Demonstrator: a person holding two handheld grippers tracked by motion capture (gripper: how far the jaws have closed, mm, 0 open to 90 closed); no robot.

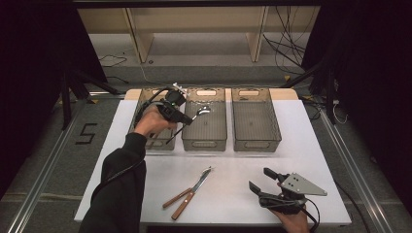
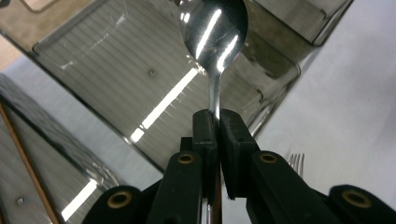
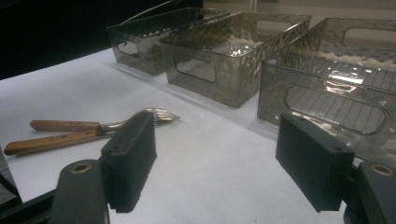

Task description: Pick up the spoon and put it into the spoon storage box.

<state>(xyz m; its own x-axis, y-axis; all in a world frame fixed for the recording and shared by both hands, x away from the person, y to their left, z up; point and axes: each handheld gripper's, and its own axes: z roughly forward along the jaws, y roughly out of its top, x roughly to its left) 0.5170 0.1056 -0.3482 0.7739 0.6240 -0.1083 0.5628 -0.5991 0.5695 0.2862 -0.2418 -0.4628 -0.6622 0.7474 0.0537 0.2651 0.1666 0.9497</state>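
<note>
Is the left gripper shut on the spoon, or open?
Shut on it: the left gripper pinches the spoon by its neck, held over the middle bin.

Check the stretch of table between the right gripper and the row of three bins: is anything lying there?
No. In the high view the white table is bare between the right gripper and the bins; the wooden-handled cutlery lies off to the left.

Shiny metal spoon point(image 2: 214, 35), clamped by its handle, bowl above the middle bin point(image 1: 204, 121).
</note>
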